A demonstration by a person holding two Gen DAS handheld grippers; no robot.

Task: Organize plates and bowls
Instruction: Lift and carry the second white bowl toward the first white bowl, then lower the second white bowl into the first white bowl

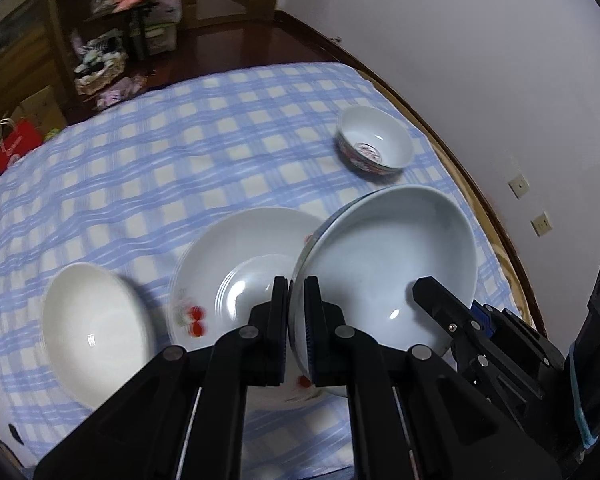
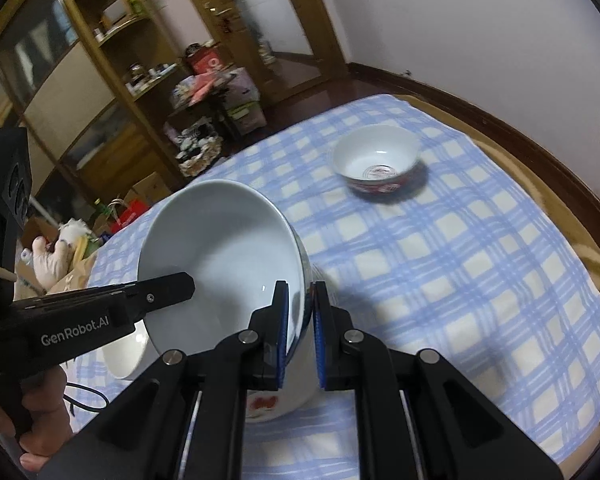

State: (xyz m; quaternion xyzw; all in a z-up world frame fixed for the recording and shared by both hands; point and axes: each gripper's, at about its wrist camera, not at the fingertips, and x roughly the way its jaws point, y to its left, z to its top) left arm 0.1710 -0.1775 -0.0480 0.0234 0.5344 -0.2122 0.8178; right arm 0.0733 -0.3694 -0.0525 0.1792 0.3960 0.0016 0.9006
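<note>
A large pale bowl [image 1: 388,256] with a blue edge hangs tilted above the checked tablecloth, gripped from two sides. My left gripper [image 1: 296,282] is shut on its near rim. My right gripper [image 2: 300,286] is shut on the opposite rim of the same bowl [image 2: 220,248]. Below and left of it lies a white plate with red cherries [image 1: 240,256], and a plain white bowl [image 1: 92,328] sits further left. A small bowl with a red pattern [image 1: 374,142] stands apart at the far right of the table, and the right wrist view shows this small bowl [image 2: 376,156] too.
The blue and white checked cloth [image 1: 180,160] covers a round table with a wooden edge [image 1: 496,216] close to the white wall. Beyond the far edge stand wooden shelves [image 2: 100,80], boxes and bags on the floor. A hand [image 2: 44,404] holds the left gripper's handle.
</note>
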